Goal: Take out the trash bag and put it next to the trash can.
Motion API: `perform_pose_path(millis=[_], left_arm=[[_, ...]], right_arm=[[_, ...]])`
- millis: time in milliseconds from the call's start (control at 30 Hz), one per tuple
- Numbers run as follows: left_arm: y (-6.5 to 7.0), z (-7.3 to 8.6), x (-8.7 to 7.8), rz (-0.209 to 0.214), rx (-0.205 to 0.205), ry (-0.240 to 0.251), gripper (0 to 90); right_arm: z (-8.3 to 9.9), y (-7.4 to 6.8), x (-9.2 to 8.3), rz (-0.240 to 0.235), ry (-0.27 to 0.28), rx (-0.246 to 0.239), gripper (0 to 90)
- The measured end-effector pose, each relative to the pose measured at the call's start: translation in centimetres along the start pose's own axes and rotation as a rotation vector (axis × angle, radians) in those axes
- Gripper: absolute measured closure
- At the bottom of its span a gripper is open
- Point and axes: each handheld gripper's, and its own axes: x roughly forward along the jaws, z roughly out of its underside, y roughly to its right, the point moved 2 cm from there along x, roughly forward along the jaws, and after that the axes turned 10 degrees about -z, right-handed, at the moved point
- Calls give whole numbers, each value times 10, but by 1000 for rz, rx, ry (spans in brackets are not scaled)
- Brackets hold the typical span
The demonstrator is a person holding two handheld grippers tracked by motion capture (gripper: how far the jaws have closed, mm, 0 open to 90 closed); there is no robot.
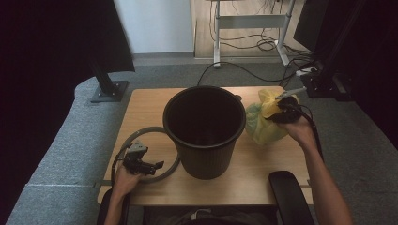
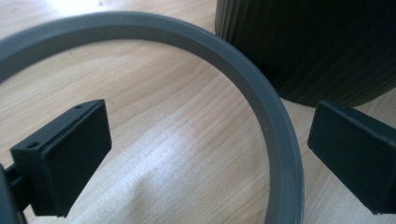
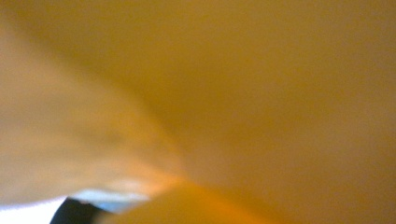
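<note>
A black ribbed bin (image 1: 205, 140) stands upright and empty mid-table. A grey ring (image 1: 150, 130) lies flat on the wood to its left, touching the bin's base. My left gripper (image 1: 155, 166) is open at the ring's near side. In the left gripper view its jaws (image 2: 205, 154) straddle the ring's band (image 2: 280, 154), with the bin's wall (image 2: 317, 46) just beyond. Right of the bin hangs a yellow plastic bag (image 1: 260, 126), bunched at its top where my right gripper (image 1: 278, 111) is shut on it. In the right gripper view, blurred yellow bag film (image 3: 233, 93) lies close over the lens.
The wooden table (image 1: 145, 103) has bare room behind the ring and along its front edge. A black stand foot (image 1: 109, 91) sits on the floor at the back left. Cables and a power strip (image 1: 305, 71) lie at the back right. A black armrest (image 1: 288, 197) juts in front.
</note>
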Motion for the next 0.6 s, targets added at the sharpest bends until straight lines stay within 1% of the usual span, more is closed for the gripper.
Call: perform_pose_path(millis=[100,167,300,367,433,500,600], left_arm=[[1,2,3,-22,17,-29,0],[1,4,5,-22,10,-38,0],[-1,7,8,-41,14,-61,0],[-2,9,8,-40,3,-62,0],[-4,11,8,-43,-2,-68,0],[-5,11,8,-45,-19,-64,0],[-7,12,7,-48,-31,-53,0]], right_arm=[[15,1,11,-7,-12,20,712],[24,0,18,-6,-25,25,706],[41,-4,33,-12,-49,33,692],[47,-8,39,-16,-47,42,684],[53,-11,45,-22,-55,37,673],[59,-14,51,-23,-56,47,664],[68,-15,60,-32,-70,58,653]])
